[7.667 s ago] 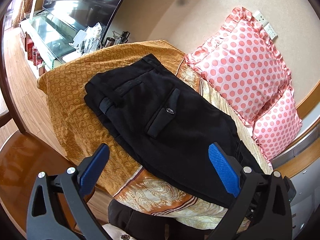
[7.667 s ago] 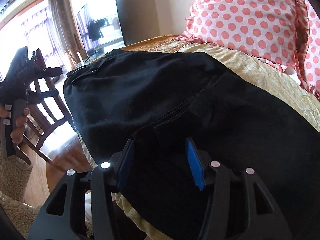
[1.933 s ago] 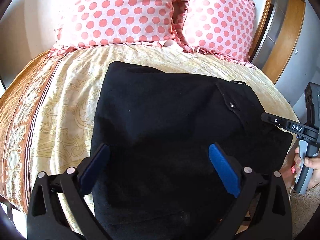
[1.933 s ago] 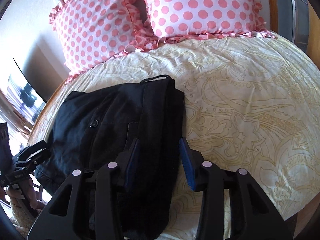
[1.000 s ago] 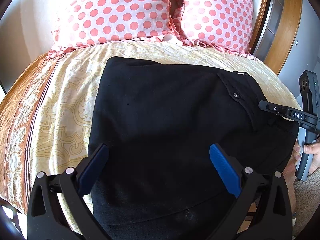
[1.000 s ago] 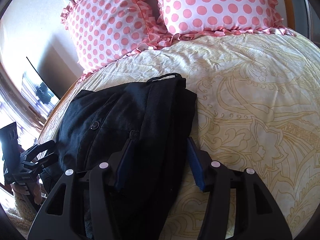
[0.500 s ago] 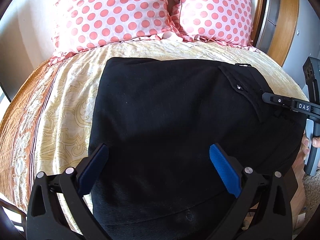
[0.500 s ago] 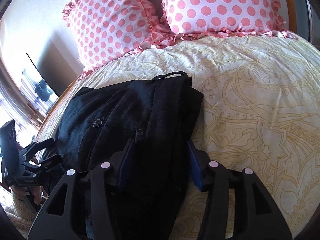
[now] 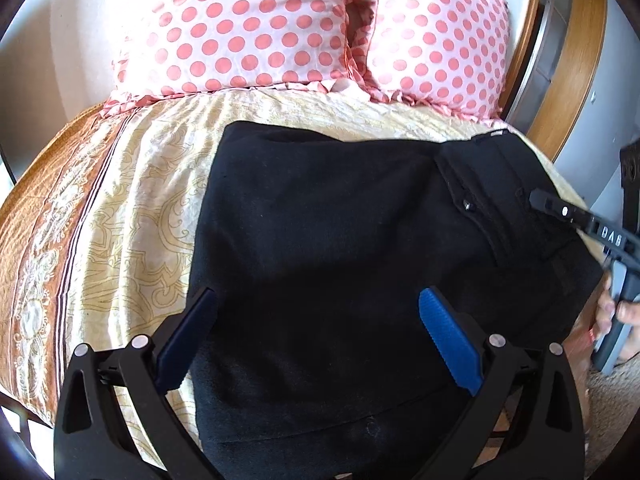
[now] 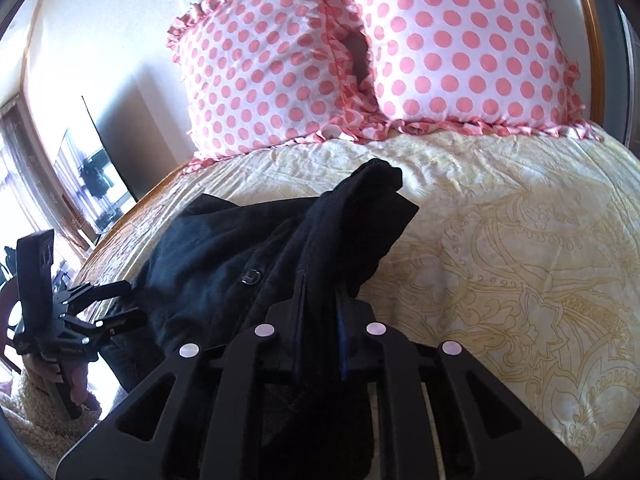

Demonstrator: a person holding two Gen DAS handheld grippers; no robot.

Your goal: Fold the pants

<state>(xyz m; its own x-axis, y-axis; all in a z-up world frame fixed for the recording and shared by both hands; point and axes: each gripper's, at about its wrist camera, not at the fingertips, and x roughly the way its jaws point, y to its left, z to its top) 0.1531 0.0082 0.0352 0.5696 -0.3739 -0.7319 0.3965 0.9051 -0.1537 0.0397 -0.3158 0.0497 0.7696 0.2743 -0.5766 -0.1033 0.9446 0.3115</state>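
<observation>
Folded black fabric pants (image 9: 340, 240) lie on bed with cream patterned bedspread (image 10: 520, 240), near its front edge. Right tool (image 10: 320, 320) clamped on raised waistband fold (button visible beside it). Left tool (image 9: 316, 336) spread wide above pants, gripping nothing. Bare bedspread right of pants.

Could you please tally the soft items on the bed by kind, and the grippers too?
Polka-dot pillows: 2, the left one and the right one
Black pants: 1
Bedspread: 1
Grippers: 2, the left gripper open, the right gripper shut on the pants
Total: 6
</observation>
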